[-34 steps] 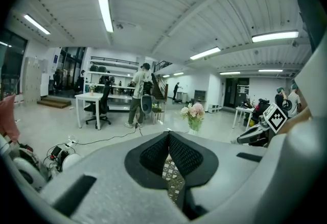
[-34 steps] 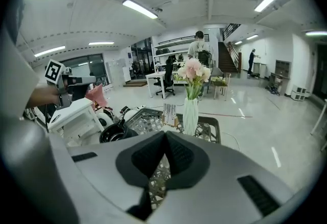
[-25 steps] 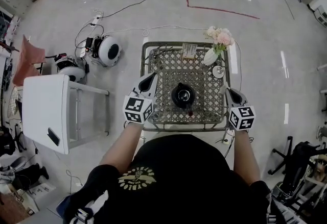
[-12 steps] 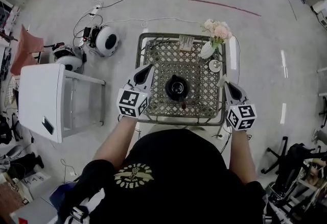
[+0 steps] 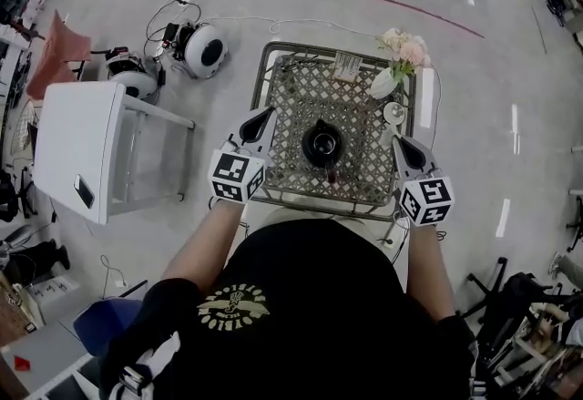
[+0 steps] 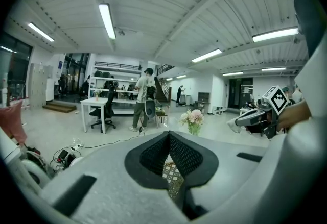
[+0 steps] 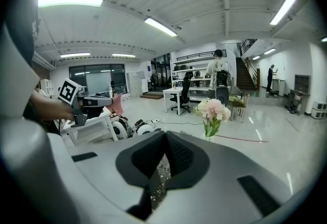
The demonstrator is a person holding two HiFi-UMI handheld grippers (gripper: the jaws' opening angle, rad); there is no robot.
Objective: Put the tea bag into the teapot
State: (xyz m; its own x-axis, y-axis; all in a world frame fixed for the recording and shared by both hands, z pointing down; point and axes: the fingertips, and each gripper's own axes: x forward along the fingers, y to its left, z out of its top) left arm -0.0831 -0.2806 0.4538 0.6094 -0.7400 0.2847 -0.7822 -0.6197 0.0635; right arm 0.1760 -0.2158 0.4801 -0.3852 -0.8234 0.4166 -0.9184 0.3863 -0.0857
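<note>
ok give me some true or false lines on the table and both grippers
The teapot stands near the middle of the table. True.
The right gripper holds a tea bag. False: its jaws are shut with nothing between them.
The flowers are at the table's near left corner. False: they are at its far right corner.
The left gripper is shut. True.

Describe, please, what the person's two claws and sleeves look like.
The left claw and the right claw are each a light grey tapered shell with black textured pads and a white cube printed with black square markers. The person wears a black short-sleeved T-shirt with a yellowish round print.
</note>
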